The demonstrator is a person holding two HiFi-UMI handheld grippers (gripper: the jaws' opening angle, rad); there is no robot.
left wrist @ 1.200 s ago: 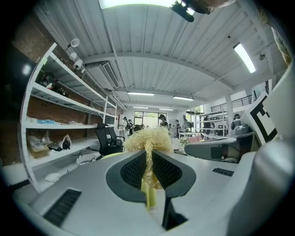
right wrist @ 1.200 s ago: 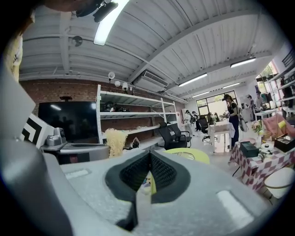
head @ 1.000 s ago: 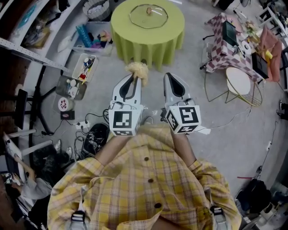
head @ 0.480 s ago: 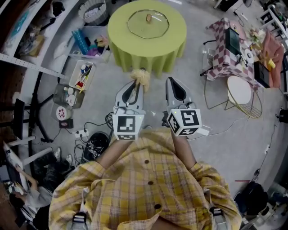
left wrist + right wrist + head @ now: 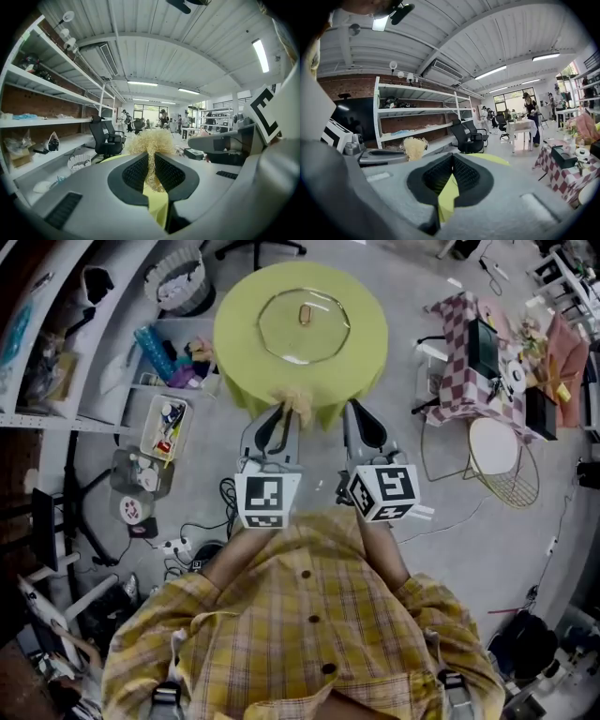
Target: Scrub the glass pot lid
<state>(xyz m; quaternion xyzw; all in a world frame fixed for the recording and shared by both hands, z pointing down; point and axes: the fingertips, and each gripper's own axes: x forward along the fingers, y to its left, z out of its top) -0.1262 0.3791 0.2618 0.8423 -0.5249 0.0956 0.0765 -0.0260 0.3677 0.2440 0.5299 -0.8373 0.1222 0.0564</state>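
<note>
Head view: lid (image 5: 317,332) flat, knob (image 5: 303,313) up; left claw (image 5: 281,412) pinches scrubber (image 5: 298,400), right claw (image 5: 353,413) closed.

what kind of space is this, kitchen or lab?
Looks like an open workshop or lab, not a kitchen: wall shelving, office chairs, and the glass pot lid sits on a cloth-covered round table.
</note>
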